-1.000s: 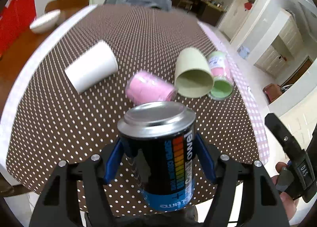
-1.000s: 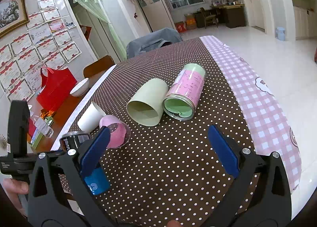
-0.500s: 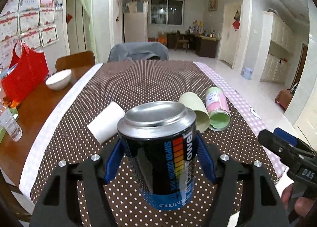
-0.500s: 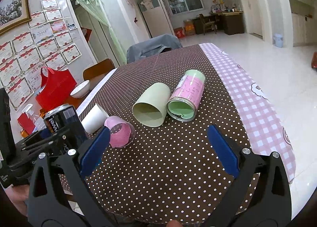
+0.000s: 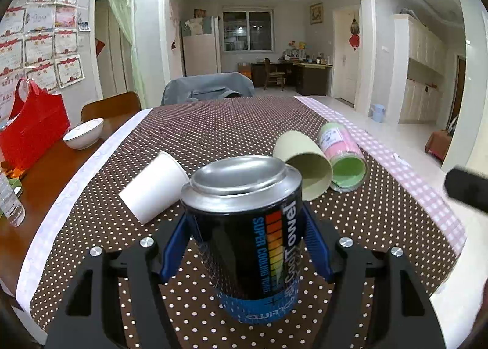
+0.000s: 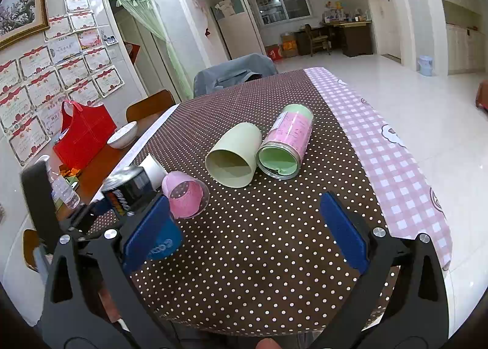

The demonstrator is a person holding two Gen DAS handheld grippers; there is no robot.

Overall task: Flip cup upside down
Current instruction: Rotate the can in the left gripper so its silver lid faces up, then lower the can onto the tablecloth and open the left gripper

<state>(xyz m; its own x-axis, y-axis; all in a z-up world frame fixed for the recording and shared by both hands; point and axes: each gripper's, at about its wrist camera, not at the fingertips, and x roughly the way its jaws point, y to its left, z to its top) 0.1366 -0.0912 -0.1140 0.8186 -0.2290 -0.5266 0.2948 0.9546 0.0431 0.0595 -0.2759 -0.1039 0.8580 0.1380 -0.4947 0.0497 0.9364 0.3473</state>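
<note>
My left gripper [image 5: 244, 245] is shut on a black and blue can-shaped cup [image 5: 247, 233], held upside down with its metal base up, at the table's near edge; its blue end looks close to or on the cloth. The can also shows at the left of the right wrist view [image 6: 131, 187]. My right gripper [image 6: 244, 230] is open and empty above the near part of the table. A white cup [image 5: 152, 187], a pale green cup [image 6: 235, 157], a pink and green cup [image 6: 286, 141] and a pink cup [image 6: 184, 196] lie on their sides.
The table has a brown dotted cloth [image 6: 274, 242] with a pink checked strip [image 6: 396, 166] along its right edge. A white bowl [image 5: 84, 134], a red bag [image 5: 33, 132] and a plastic bottle [image 5: 9, 202] stand on bare wood at the left. A covered chair [image 5: 207, 88] stands at the far end.
My left gripper has tilted up and lowered the can toward the table's near edge; the pink cup is now hidden behind the can. My right gripper has stayed open, shifting slightly.
</note>
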